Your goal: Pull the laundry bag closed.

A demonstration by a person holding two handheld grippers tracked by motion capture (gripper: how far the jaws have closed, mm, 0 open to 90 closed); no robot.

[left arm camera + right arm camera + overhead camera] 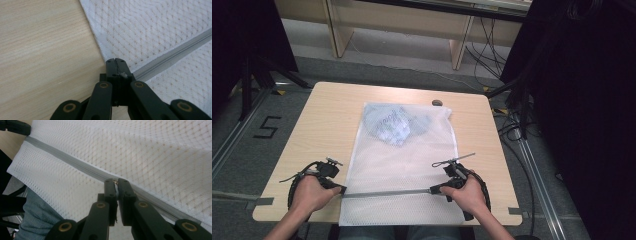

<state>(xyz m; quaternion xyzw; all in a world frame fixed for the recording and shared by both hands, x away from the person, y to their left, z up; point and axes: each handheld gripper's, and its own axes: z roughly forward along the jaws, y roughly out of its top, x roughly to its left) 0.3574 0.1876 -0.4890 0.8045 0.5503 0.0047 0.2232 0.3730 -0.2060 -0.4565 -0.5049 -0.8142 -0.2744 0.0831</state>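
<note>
Zipper work on mesh laundry bag [404, 165], flat on table [322, 125].
Left gripper [115, 60] clenched on bag's edge at zipper [172, 55] end; right gripper [116, 181] clenched on the pull. Judgement: hold left firm, draw right straight along the zipper, keeping mesh taut.

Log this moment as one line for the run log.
left gripper: shut on bag's left edge at zipper end | right gripper: shut on grey zipper | white mesh laundry bag: flat on table

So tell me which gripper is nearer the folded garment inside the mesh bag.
Right. The right gripper pinches the zipper below and right of the garment; the left gripper grips the zipper's far-left end.
</note>
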